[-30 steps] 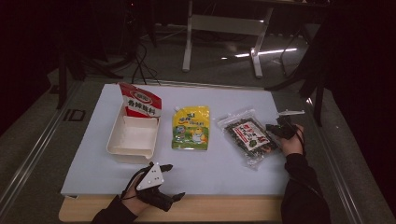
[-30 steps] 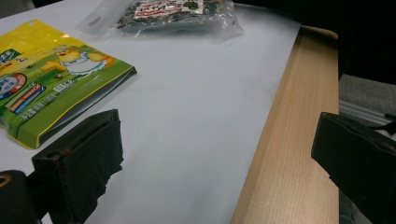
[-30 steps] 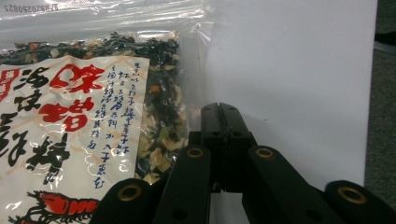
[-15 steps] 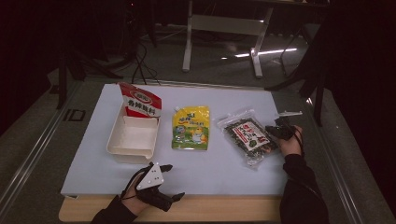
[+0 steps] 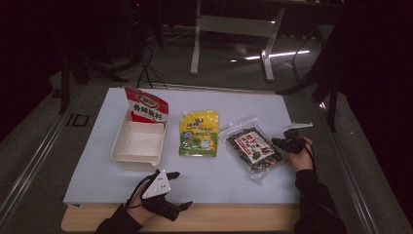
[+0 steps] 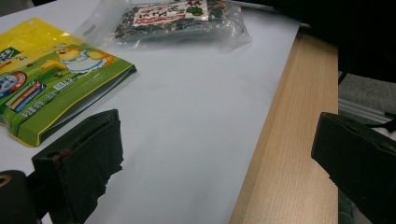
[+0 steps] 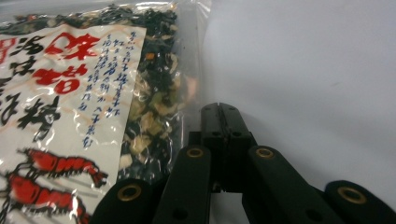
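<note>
The right gripper (image 5: pixel 281 143) has its jaws pressed together, with nothing between them. In the right gripper view the closed tips (image 7: pixel 220 112) lie low over the white table cover (image 7: pixel 303 60), just beside the edge of the clear bag of dried seaweed mix (image 7: pixel 93 93). The bag is to the left of the jaws there, and its transparent border almost touches them; I cannot tell if it really touches. Inside the bag are dark flakes with small pale and orange pieces, behind a white label with red characters and red shrimps.

The left gripper (image 5: pixel 165 204) has its jaws spread wide. In the left gripper view the two black pads stand far apart, one over the white cover and one past the wooden edge of the table (image 6: pixel 289 154), and nothing is held between them. Ahead of the left jaw lies the yellow and green spout pouch (image 6: pixel 51 79), flat on the cover. The seaweed bag (image 6: pixel 177 21) is farther ahead, well apart from these jaws.

In the high view a cream plastic tray (image 5: pixel 138 144) stands left of the pouch. A red and white seasoning packet (image 5: pixel 145 108) leans at its far end, with the lower part inside the tray. The rest of the tray holds nothing visible.
</note>
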Demonstrator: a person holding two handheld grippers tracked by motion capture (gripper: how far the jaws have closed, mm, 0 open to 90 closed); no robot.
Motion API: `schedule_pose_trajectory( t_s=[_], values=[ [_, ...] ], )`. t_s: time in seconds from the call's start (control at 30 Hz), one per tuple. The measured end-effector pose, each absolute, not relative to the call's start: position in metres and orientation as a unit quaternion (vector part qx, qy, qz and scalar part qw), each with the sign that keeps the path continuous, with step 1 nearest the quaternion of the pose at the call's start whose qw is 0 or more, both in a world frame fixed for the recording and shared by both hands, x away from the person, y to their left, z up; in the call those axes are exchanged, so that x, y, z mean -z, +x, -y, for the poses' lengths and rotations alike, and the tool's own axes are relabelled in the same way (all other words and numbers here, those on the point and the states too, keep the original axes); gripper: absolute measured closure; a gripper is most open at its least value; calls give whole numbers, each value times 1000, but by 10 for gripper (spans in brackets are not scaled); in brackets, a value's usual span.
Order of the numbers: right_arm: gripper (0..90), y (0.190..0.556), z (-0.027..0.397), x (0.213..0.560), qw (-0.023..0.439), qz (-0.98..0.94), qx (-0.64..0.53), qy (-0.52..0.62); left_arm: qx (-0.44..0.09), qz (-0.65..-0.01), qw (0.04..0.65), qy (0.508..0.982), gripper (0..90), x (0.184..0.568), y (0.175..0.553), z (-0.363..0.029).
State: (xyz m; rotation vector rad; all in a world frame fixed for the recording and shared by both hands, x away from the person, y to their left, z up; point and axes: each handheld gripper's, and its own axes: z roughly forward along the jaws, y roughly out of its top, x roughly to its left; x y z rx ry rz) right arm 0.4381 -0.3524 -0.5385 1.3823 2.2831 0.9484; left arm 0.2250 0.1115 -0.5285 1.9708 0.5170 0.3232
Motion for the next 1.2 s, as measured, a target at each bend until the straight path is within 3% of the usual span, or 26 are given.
schedule_pose_trajectory(
  t_s=[1.2],
  values=[
    [900, 338, 296, 530, 99, -826, -345, 434, -134, -210, 514, 821, 31, 527, 224, -109]
  ],
)
